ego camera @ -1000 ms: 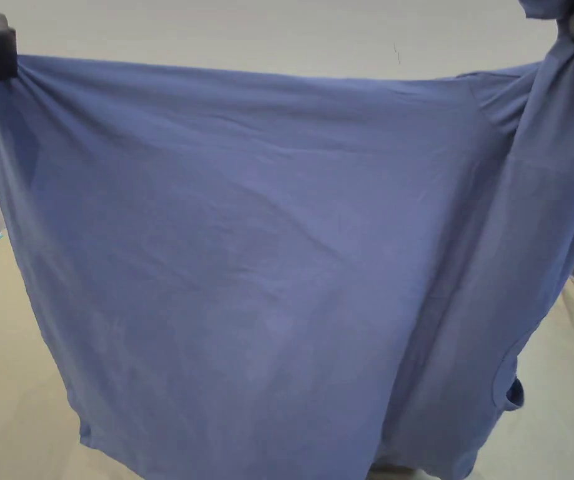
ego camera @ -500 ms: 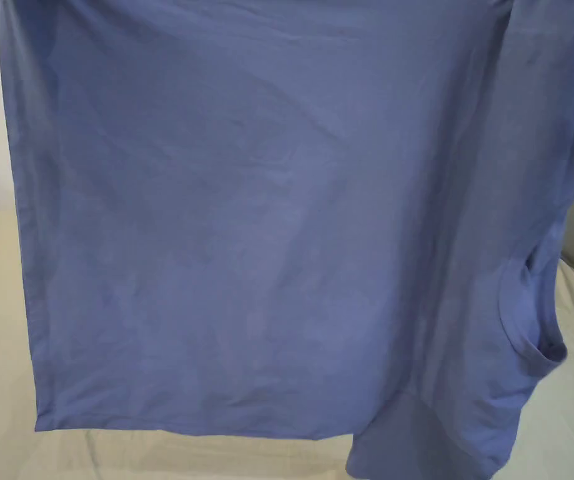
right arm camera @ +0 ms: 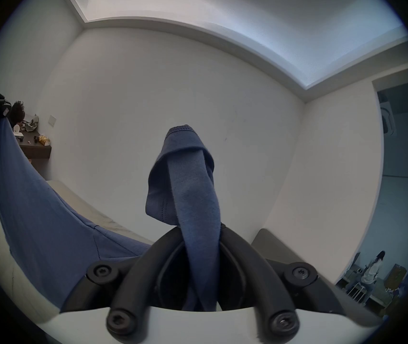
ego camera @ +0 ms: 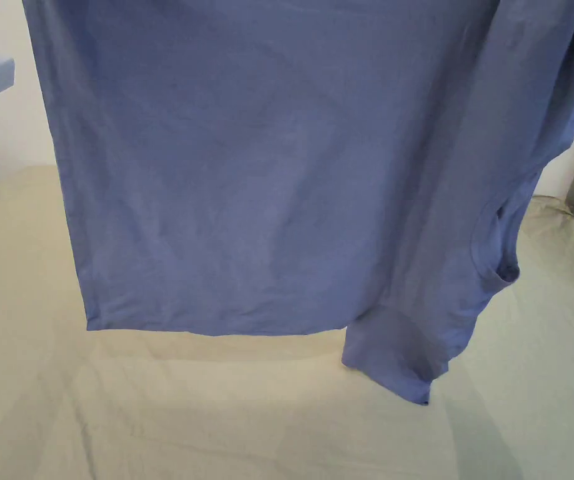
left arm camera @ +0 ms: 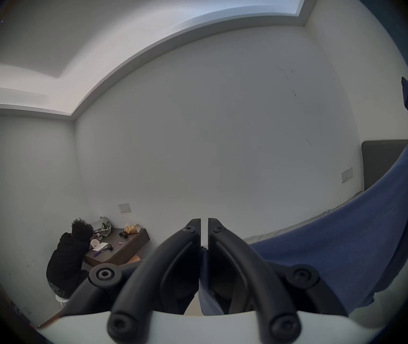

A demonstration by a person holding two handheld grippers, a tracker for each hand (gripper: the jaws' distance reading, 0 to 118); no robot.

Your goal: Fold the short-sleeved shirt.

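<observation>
Both grippers' fingers pinch the blue shirt, seemingly hanging above the bed

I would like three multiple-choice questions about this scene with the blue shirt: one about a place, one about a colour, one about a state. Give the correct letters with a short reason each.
1. Where does the blue cotton short-sleeved shirt hang?
A. Flat on the bed
B. In the air above the beige bed sheet
C. On a wall hook

2. What colour are the jaws of the left gripper?
A. Black
B. Red
C. Yellow

3. How is the right gripper now?
A. Wide open, holding nothing
B. Lying on the bed
C. Shut on a bunched part of the shirt

Answers:
1 B: in the head view the hem hangs free with the sheet showing below it.
2 A: the left gripper view shows both jaws black.
3 C: in the right gripper view the fabric runs up between the two jaws, which press on it.
</observation>
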